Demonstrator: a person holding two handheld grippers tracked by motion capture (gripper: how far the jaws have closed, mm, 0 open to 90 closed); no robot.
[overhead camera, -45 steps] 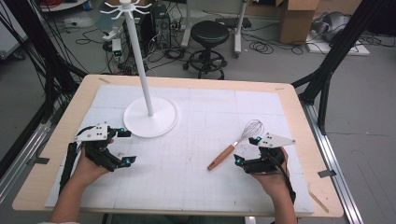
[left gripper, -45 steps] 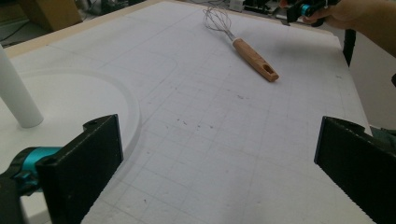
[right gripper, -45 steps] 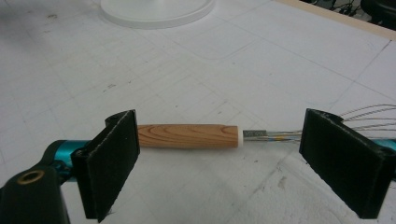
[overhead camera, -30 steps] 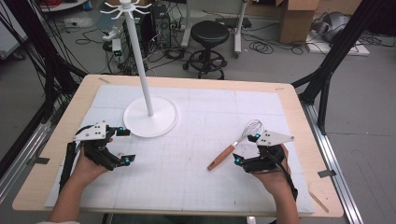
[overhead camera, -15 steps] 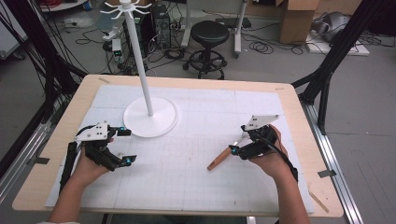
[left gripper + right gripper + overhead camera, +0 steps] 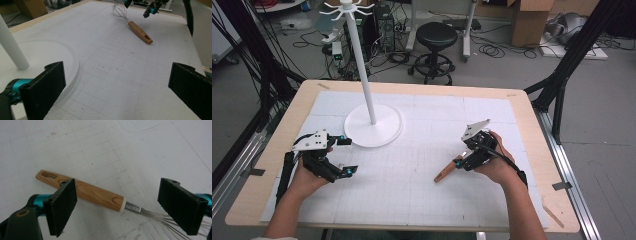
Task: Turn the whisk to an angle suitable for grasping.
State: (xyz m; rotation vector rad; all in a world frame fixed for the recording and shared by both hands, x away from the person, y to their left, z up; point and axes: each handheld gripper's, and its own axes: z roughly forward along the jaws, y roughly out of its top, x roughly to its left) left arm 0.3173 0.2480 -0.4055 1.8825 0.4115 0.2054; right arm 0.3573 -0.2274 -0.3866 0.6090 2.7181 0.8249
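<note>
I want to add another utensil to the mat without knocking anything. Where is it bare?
The mat is bare between the left gripper and the whisk, and along the far edge to the right of the white stand. It is crowded on the right, where the right gripper hangs open over the whisk's handle.

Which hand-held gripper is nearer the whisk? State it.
Right. The right hand-held gripper hangs over the whisk, jaws open on either side of it. The left hand-held gripper sits far across the mat beside the white stand.
</note>
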